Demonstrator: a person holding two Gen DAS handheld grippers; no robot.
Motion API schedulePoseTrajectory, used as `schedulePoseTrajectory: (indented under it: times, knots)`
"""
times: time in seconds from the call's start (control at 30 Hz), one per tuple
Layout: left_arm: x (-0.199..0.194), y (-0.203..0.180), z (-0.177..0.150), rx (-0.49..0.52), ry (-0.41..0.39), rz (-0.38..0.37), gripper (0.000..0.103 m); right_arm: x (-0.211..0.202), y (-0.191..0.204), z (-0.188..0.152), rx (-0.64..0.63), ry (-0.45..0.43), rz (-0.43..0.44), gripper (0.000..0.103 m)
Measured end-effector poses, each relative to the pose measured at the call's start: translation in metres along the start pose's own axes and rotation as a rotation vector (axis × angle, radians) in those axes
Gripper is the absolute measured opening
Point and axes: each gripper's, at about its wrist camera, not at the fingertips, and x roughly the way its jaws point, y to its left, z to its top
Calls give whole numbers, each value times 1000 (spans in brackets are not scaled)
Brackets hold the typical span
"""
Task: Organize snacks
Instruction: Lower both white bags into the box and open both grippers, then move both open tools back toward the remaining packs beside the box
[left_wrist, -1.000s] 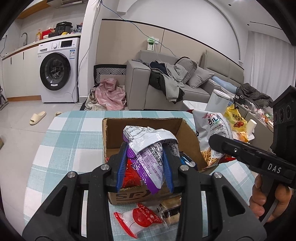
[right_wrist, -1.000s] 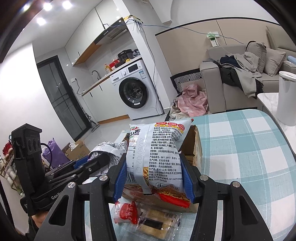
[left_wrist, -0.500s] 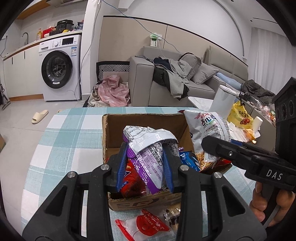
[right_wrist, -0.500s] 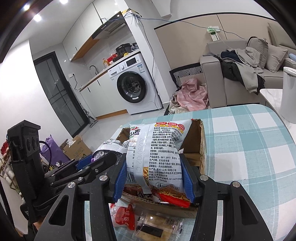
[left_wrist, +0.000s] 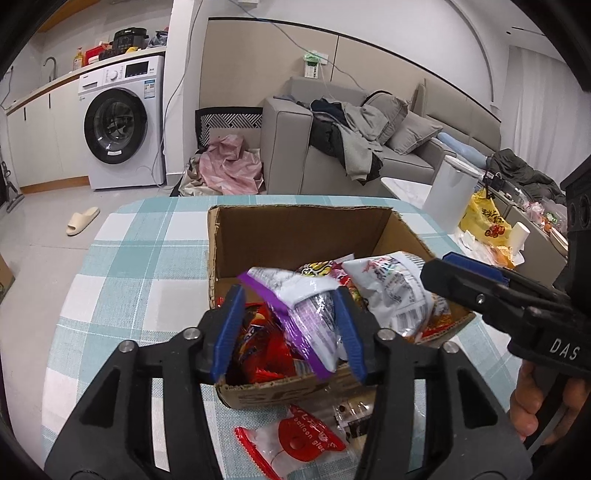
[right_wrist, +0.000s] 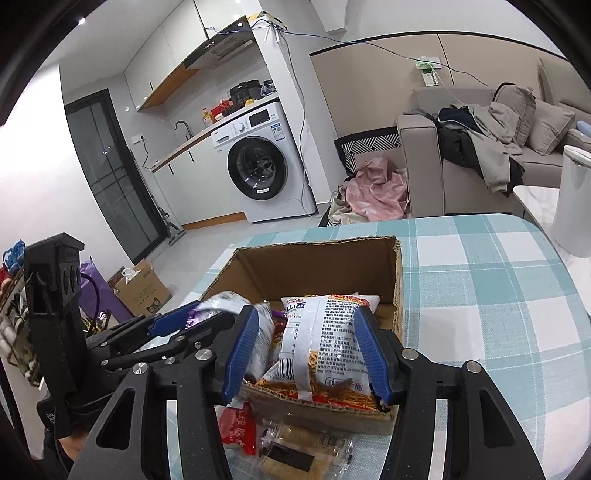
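A cardboard box (left_wrist: 295, 212) stands on the checked tablecloth (left_wrist: 140, 266) with several snack packs inside. My left gripper (left_wrist: 288, 306) hangs over its near edge and its jaws are opening. The purple-and-white snack bag (left_wrist: 306, 314) lies in the box between them, leaning on the right pad with a gap at the left pad. My right gripper (right_wrist: 306, 314) is also opening. The white noodle-snack bag (right_wrist: 321, 343) rests in the box (right_wrist: 317, 247) between its pads, free on the left side. Each gripper shows in the other's view: the right (left_wrist: 480, 291) and the left (right_wrist: 173, 325).
A red-and-clear packet (left_wrist: 295, 439) and a wrapped biscuit pack (right_wrist: 303, 446) lie on the cloth in front of the box. A white bin (left_wrist: 447, 192) and a yellow bag (left_wrist: 484, 221) stand at the right. A hand (left_wrist: 535, 398) holds the right gripper.
Both grippers have lowered their bags into the box and spread their jaws. The purple bag and the noodle bag have dropped from upright grips to rest among the other packs.
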Motion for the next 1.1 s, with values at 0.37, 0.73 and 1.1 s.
schedulePoseTrajectory:
  times: [0.37,0.73,1.1]
  knots:
    - [-44,-11,-14,29,-24,29,102,-30,-7,-17,1,-15,4,102]
    - [-81,-11,-40,35,-70,41,102,-48,5,-45,-54,-11,-25,103]
    - [-98,-5,-67,24,-111,58,102,-45,3,-65,-66,-1,-26,103]
